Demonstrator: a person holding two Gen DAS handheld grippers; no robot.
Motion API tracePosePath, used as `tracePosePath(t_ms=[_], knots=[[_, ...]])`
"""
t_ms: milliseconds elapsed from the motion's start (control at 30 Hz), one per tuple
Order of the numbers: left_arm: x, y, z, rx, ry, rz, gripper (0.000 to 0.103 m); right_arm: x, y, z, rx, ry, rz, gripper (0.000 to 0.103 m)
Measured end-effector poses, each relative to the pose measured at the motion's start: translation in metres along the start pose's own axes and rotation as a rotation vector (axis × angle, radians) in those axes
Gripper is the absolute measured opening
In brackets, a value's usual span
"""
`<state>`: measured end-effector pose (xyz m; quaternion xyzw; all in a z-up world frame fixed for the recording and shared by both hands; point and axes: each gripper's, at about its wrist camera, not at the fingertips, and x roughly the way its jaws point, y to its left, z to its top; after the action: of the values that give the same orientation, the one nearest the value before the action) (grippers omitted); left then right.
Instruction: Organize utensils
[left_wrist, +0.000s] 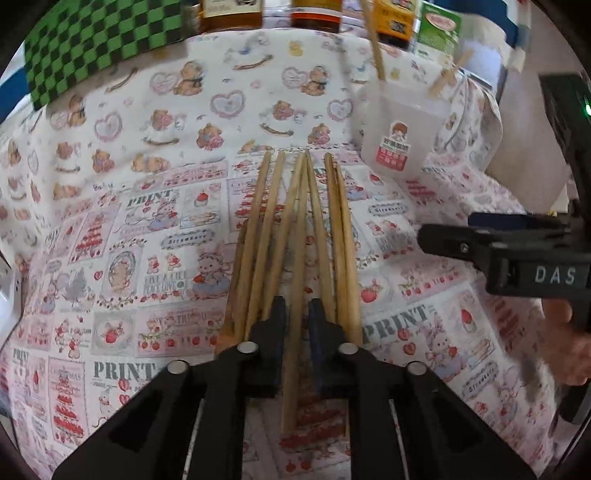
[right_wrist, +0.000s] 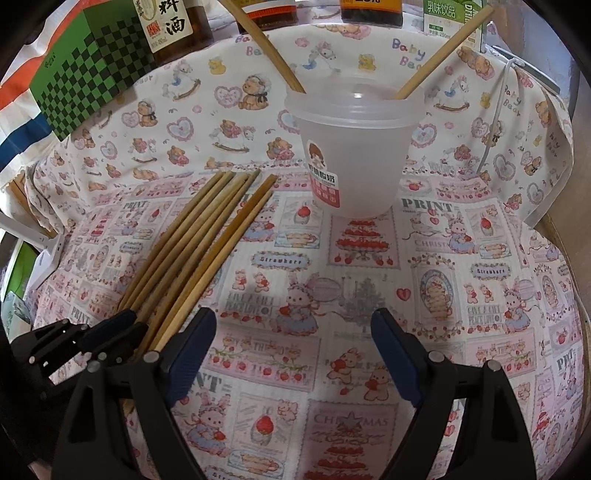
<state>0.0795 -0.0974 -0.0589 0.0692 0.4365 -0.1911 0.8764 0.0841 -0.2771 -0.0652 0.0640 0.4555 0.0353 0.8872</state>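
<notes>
1. The left gripper (left_wrist: 297, 314) sat low over the pile of wooden chopsticks (left_wrist: 295, 236). Its two blue pads were close together around one chopstick (left_wrist: 293, 354), which ran between them. I could not tell if the pads squeezed it or only sat beside it.
2. The other chopsticks lay flat on the counter, side by side, on both sides of the left gripper. Their far tips pointed toward the cup (left_wrist: 400, 133).
3. The right gripper (right_wrist: 293, 354) was wide open and held nothing. Only patterned cloth (right_wrist: 332, 280) showed between its fingers.
4. From the right wrist view, the chopstick pile (right_wrist: 199, 243) lay to the left of the right gripper, with its near ends just beside the gripper's left finger. The left gripper (right_wrist: 110, 332) showed there too, at the near ends of the sticks.
5. The cup (right_wrist: 352, 147) stood upright past the right gripper, just to the right of the pile's far tips. It was round, milky plastic with a red and white sticker.
6. Two chopsticks (right_wrist: 271, 55) stood in the cup, leaning apart.
7. The sticks were long, thin, tan and smooth.
8. The cloth was soft-looking, pink and white, with bears, hearts and strawberries.
9. Behind the cup stood bottles (right_wrist: 173, 26) and a green checkered box (right_wrist: 88, 70).
</notes>
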Motion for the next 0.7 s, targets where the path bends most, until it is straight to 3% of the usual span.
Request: tracePosePath(t_ms=[100, 267, 333, 500, 633, 700], knots=[[-0.003, 0.003, 0.0, -0.017, -0.021, 0.007, 0.006, -0.002, 0.001, 0.0, 0.003, -0.004, 0.005, 0.085], [-0.046, 0.01, 0.005, -0.078, -0.26, -0.03, 0.006, -0.007, 0.002, 0.001, -0.002, -0.011, 0.028, 0.085], [-0.06, 0.019, 0.006, -0.116, -0.319, -0.073, 0.006, -0.005, 0.003, 0.001, 0.002, -0.007, 0.025, 0.085], [-0.087, 0.039, 0.005, -0.214, -0.452, -0.045, 0.006, -0.001, 0.018, -0.006, 0.01, -0.023, 0.069, 0.083], [-0.095, 0.052, 0.004, -0.253, -0.473, -0.099, 0.006, 0.003, 0.046, -0.016, -0.082, -0.009, 0.125, 0.079], [-0.095, 0.055, 0.005, -0.259, -0.451, -0.08, 0.006, 0.004, 0.057, -0.021, -0.104, -0.012, 0.121, 0.079]])
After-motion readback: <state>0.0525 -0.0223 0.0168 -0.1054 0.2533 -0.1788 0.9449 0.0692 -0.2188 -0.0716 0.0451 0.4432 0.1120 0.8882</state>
